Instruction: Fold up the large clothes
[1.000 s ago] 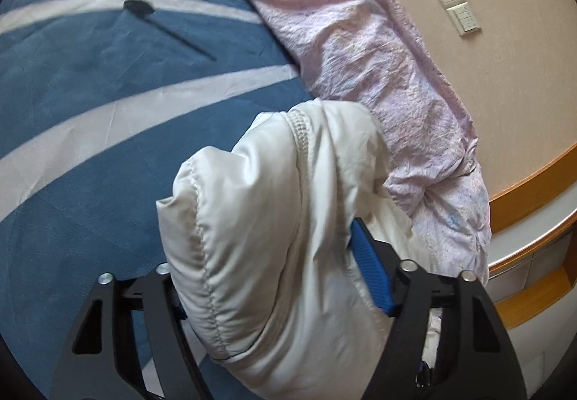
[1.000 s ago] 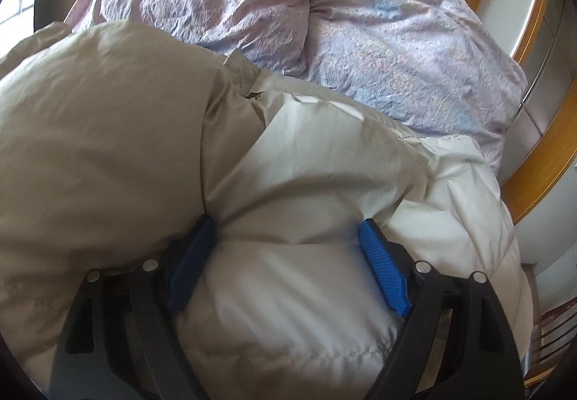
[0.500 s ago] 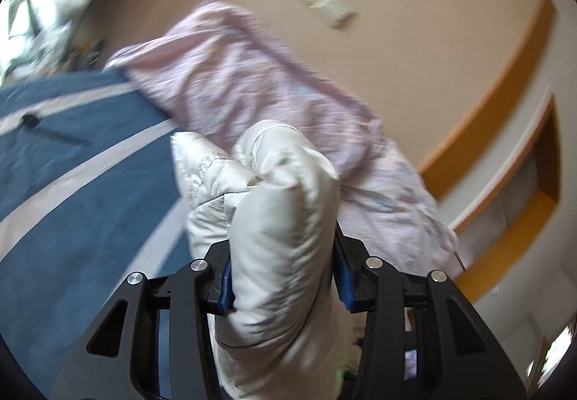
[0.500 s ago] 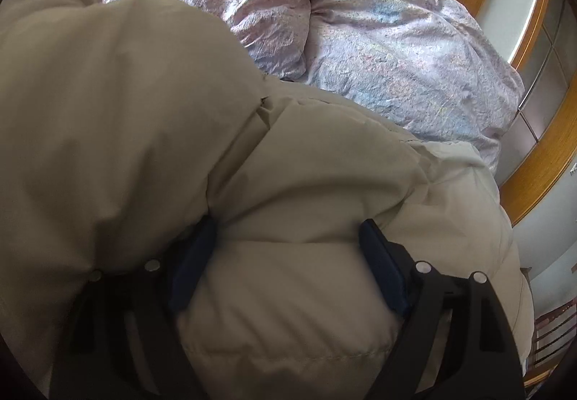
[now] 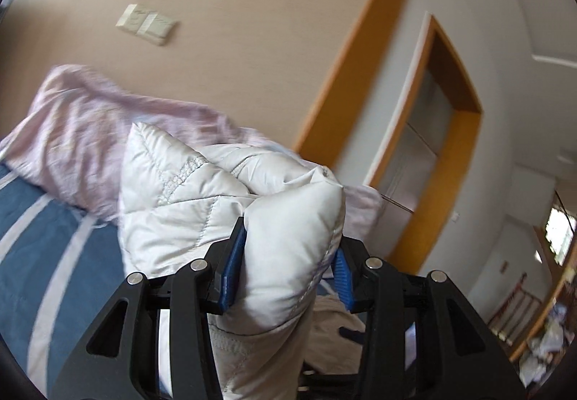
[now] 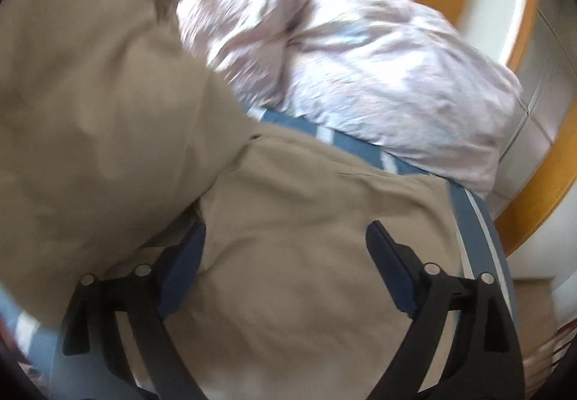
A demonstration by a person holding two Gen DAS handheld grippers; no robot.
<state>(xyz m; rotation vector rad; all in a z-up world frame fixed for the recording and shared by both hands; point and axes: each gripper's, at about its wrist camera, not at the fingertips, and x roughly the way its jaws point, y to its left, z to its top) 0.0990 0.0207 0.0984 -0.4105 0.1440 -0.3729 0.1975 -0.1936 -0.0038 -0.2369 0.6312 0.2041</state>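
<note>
A puffy off-white down jacket [image 5: 173, 212] is lifted above the bed in the left wrist view. My left gripper [image 5: 288, 241] is shut on a thick quilted fold of it, both blue pads [image 5: 230, 270] pressed into the fabric. In the blurred right wrist view the same jacket [image 6: 108, 104] looks beige and fills the left and the middle, one part raised high on the left. My right gripper [image 6: 285, 230] stands wide over a flatter part of the jacket and its jaws are opening. Fabric lies between its blue pads [image 6: 389, 266], which do not squeeze it.
A crumpled lilac quilt [image 5: 83, 133] [image 6: 360, 68] is heaped at the head of the bed. The bedspread [image 5: 43, 237] [image 6: 360, 144] is blue with white stripes. Behind stand a beige wall with switches [image 5: 148, 23] and wooden trim [image 5: 360, 50].
My left gripper closed on the jacket fold, then rose and rolled, and the wall now fills its view. The right gripper pulled back and widened, uncovering a strip of bedspread.
</note>
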